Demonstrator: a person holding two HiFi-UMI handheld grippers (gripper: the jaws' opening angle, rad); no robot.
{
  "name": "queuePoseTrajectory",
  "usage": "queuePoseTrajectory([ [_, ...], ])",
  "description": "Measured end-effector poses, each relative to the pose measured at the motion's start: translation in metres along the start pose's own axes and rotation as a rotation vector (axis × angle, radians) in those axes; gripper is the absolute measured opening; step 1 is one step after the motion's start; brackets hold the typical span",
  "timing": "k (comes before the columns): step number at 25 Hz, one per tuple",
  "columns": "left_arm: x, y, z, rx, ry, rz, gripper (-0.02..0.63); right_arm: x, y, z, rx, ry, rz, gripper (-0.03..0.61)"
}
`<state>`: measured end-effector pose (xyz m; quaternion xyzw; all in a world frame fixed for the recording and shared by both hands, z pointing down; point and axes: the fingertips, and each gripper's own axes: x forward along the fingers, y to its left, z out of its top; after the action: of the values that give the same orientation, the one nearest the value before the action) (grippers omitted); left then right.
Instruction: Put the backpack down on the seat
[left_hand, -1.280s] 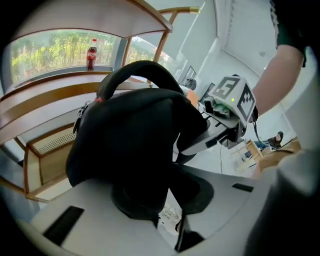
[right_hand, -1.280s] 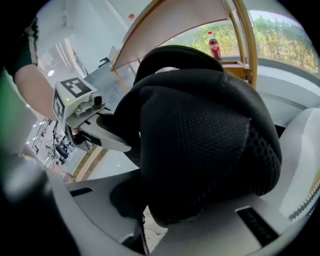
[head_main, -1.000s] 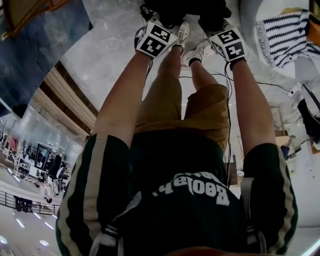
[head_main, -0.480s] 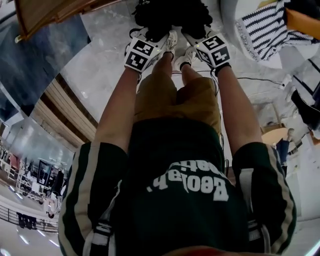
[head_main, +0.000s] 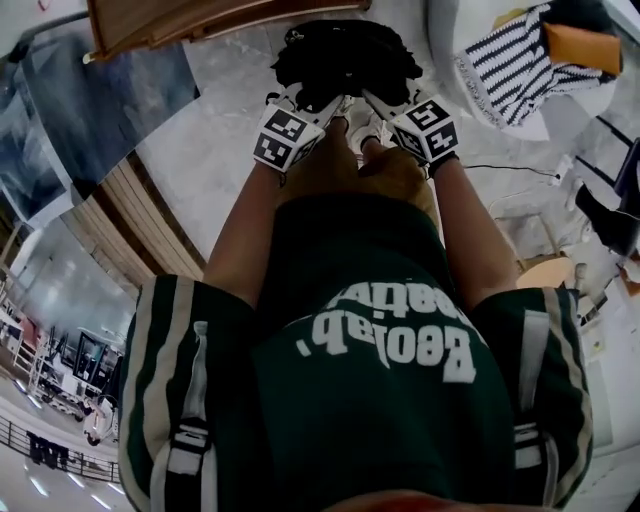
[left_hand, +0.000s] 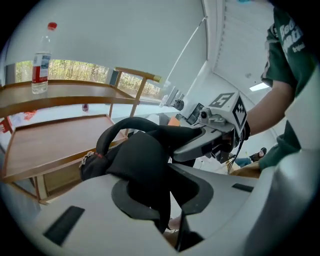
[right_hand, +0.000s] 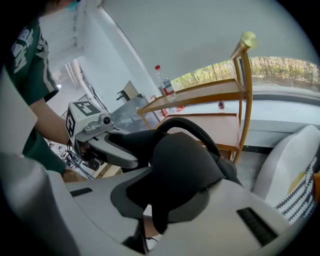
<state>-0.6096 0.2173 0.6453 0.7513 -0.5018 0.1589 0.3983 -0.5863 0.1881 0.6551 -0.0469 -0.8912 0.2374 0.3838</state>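
Both hand-held grippers risen with backpack (head_main: 345, 55); it sits higher off floor than a second ago.

Head view: left hand-held gripper (head_main: 305, 100) and right hand-held gripper (head_main: 383, 100) clamp its near edge. Bag in air, apart from white seat (head_main: 447, 45).

Left gripper view: jaws pinch soft black fabric beside carry handle (left_hand: 122, 125).

Right gripper view: same pinch, handle arching up.

Likely limp, saggy, light. Best hold by handle. Long axis probably hangs downward.

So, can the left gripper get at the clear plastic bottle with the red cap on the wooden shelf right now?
Probably not yet. The left gripper is shut on the black fabric backpack, as is the right gripper. The way to the clear red-capped bottle looks open, but its jaws are full.
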Motion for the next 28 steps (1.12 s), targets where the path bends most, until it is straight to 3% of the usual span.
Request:
queuePoseTrajectory([
  [9,-0.089,-0.065,0.09,0.064,-0.136,-0.023,0.085,-0.096,0.07,0.081,-0.099,-0.157,-0.002,0.071],
  [19,-0.176,-0.116,0.197,0.258,-0.377,0.062,0.087,-0.191,0.123,0.187,-0.335,-0.37,-0.071,0.071],
  [28,-0.253,-0.178,0.272,0.419,-0.544,0.072,0.098,-0.282,0.178,0.258,-0.554,-0.575,-0.109,0.071],
])
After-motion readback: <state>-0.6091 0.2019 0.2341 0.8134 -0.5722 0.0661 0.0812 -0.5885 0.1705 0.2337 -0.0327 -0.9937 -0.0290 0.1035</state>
